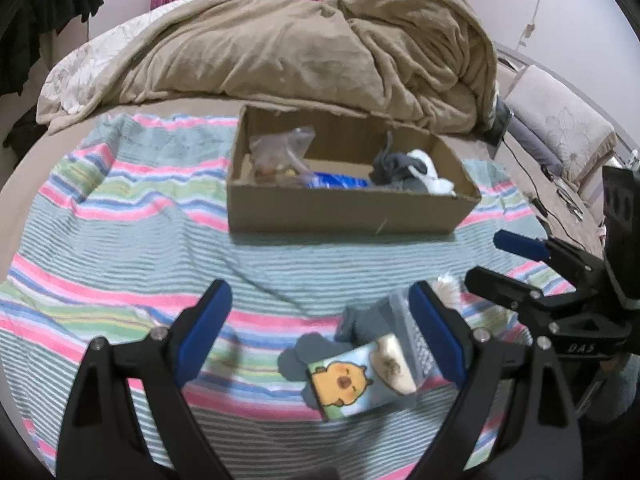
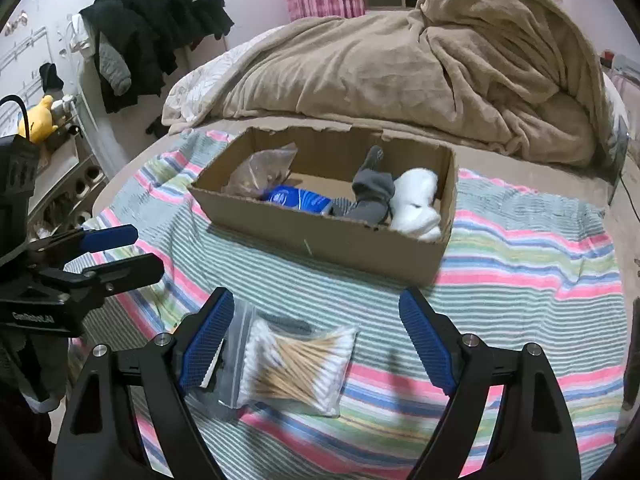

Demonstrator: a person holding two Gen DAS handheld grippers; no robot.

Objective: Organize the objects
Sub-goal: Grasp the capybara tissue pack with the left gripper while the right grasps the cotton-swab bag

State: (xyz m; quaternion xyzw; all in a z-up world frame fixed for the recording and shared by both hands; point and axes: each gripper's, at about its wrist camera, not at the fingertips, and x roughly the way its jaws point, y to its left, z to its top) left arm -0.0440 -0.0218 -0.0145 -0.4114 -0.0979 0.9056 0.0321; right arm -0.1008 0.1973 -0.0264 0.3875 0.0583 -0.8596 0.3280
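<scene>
A cardboard box (image 1: 344,212) (image 2: 320,236) stands on the striped blanket (image 1: 120,248) (image 2: 520,264). It holds a clear bag (image 2: 260,174), a blue packet (image 2: 300,200), a grey sock (image 2: 372,194) and a white sock (image 2: 416,204). My left gripper (image 1: 320,332) is open above the blanket; a small card pack with a yellow cartoon animal (image 1: 360,380) lies between its fingers, near the right one. My right gripper (image 2: 316,344) is open over a clear bag of cotton swabs (image 2: 296,368). The right gripper also shows at the right edge of the left wrist view (image 1: 500,260), and the left gripper at the left edge of the right wrist view (image 2: 128,252).
A rumpled tan duvet (image 1: 320,48) (image 2: 440,68) lies behind the box. Dark clothes (image 2: 152,32) hang at the left wall above a shelf with a yellow plush (image 2: 40,120). Cables and a pillow (image 1: 560,132) lie at the right.
</scene>
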